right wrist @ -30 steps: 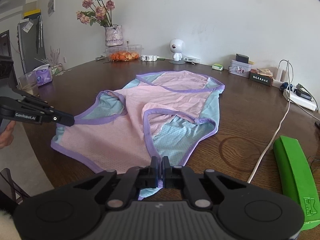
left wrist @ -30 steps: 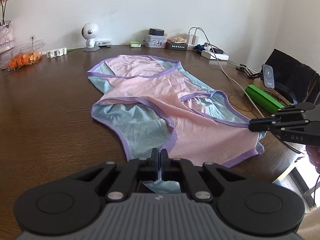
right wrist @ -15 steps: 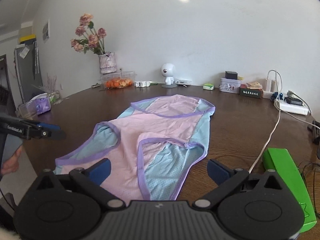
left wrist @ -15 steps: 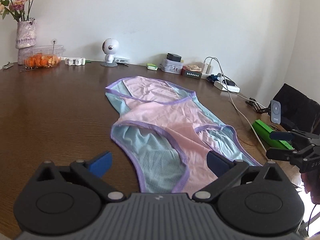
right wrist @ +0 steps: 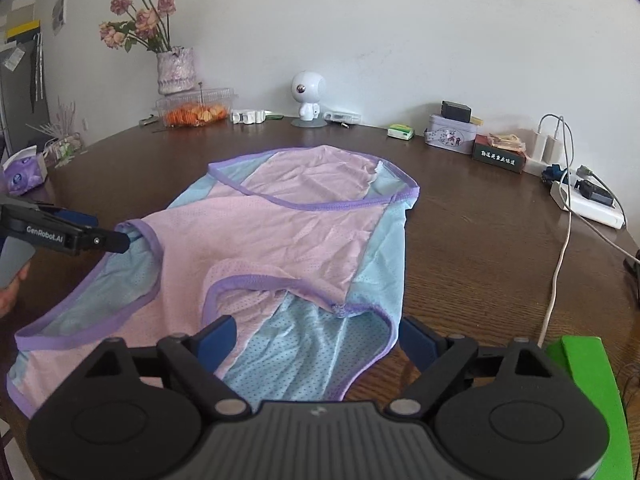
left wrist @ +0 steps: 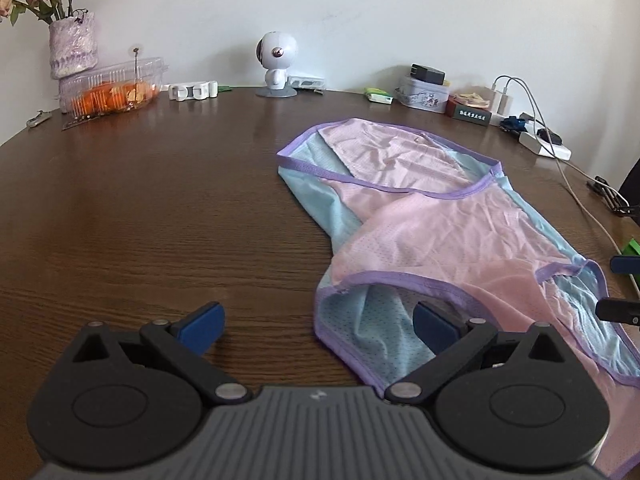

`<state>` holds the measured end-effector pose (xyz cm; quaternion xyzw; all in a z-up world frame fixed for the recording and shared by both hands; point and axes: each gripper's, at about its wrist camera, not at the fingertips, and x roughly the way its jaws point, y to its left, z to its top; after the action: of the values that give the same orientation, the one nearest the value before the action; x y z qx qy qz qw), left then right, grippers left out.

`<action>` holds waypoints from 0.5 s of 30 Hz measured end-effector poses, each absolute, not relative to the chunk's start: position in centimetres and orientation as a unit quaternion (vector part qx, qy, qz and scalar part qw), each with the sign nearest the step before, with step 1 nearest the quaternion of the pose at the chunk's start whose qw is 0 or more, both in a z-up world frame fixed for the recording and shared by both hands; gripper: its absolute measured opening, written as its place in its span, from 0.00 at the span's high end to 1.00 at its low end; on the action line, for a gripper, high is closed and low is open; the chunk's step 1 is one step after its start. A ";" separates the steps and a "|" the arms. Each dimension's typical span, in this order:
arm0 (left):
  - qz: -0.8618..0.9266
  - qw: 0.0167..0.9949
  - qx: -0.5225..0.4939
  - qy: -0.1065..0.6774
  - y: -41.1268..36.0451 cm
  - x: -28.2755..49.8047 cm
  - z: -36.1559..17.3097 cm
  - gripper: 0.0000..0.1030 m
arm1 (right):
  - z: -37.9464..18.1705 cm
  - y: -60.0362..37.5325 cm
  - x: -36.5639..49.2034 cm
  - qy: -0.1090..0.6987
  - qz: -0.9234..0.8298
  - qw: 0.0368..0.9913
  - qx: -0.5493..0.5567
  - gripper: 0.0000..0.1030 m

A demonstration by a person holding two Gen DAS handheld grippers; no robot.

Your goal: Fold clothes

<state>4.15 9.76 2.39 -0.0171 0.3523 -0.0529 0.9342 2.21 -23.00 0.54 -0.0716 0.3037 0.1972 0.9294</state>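
Only the right wrist view showed the green case at 4 o'clock, while both the left gripper and right gripper stood spread wide, empty, over the pink-and-blue mesh garment.

Bare table left of garment

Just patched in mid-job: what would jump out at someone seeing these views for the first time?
The pink and blue garment with purple trim, spread flat across the middle of the brown table. Next, the two open grippers at its near end: the left gripper and the right gripper, neither holding cloth. Beyond that, the vase of roses and the little white robot figure along the far wall.
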 end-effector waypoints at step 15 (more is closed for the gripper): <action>-0.104 0.935 0.065 0.332 6.0 2.6 3.7 0.19 | -0.3 -19.3 5.0 0.307 0.237 0.904 -0.182 0.67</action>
<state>2.62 6.04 3.74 0.0646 0.3320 -0.1038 0.9353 4.99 -19.33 -0.31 -0.1821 0.3068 0.2370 0.9036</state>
